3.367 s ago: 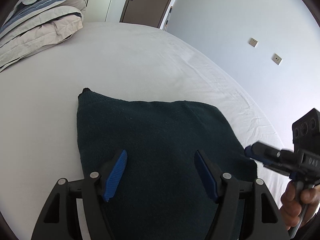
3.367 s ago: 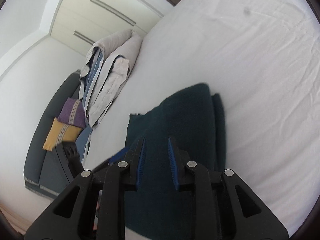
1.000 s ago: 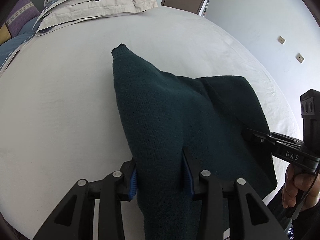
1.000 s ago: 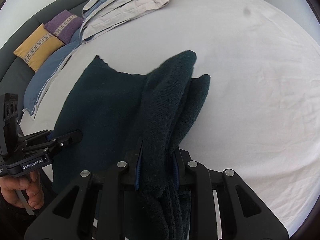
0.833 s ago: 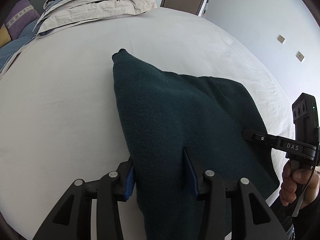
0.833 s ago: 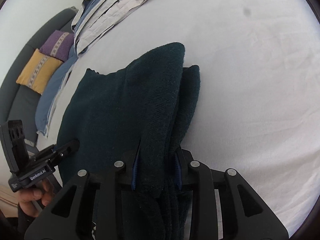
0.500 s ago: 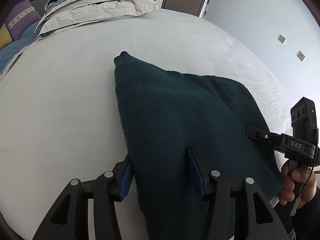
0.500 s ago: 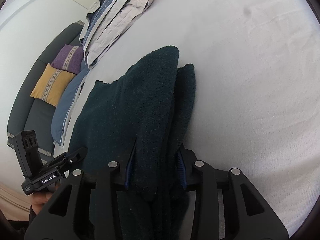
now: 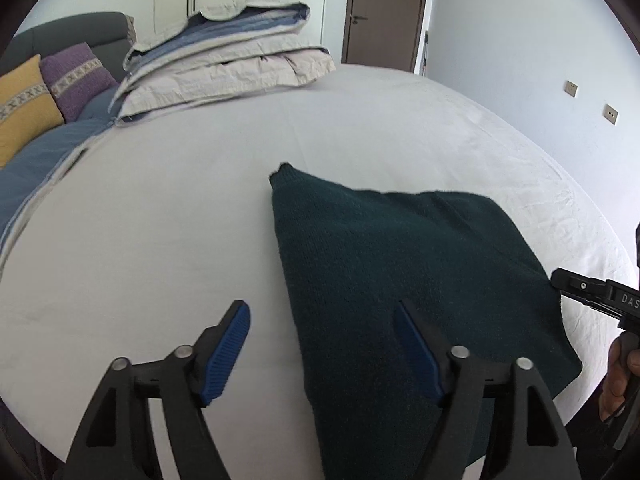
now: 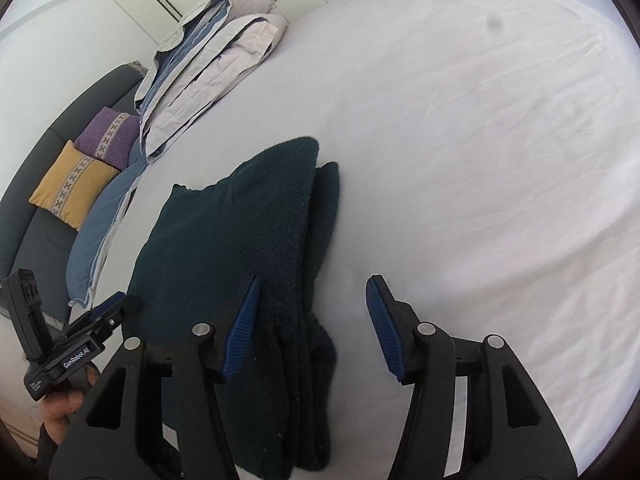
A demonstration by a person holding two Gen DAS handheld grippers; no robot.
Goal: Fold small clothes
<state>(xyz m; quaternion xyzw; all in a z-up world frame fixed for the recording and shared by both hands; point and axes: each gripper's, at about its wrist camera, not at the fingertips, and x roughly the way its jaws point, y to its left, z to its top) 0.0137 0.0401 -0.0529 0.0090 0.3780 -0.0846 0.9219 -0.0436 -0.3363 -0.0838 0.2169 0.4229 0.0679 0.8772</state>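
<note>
A dark green knit garment (image 9: 404, 272) lies folded flat on the white bed sheet (image 9: 160, 216); it also shows in the right wrist view (image 10: 240, 240), with stacked layers along its right edge. My left gripper (image 9: 322, 344) is open and empty, hovering over the garment's near left edge. My right gripper (image 10: 314, 320) is open and empty, above the garment's near right edge. Each gripper shows in the other's view, the left one (image 10: 108, 312) and the right one (image 9: 576, 288), at the garment's sides.
A folded beige and blue duvet (image 9: 224, 64) lies at the bed's far end. Yellow (image 9: 20, 108) and purple (image 9: 76, 76) cushions sit on a grey sofa at the left. A blue blanket (image 10: 100, 224) lies along the bed's left edge. A door (image 9: 384, 12) stands beyond.
Both grippers were shut on the garment's near edge and lowered it; now both have opened, let go and drawn back. The garment lies flat on the sheet.
</note>
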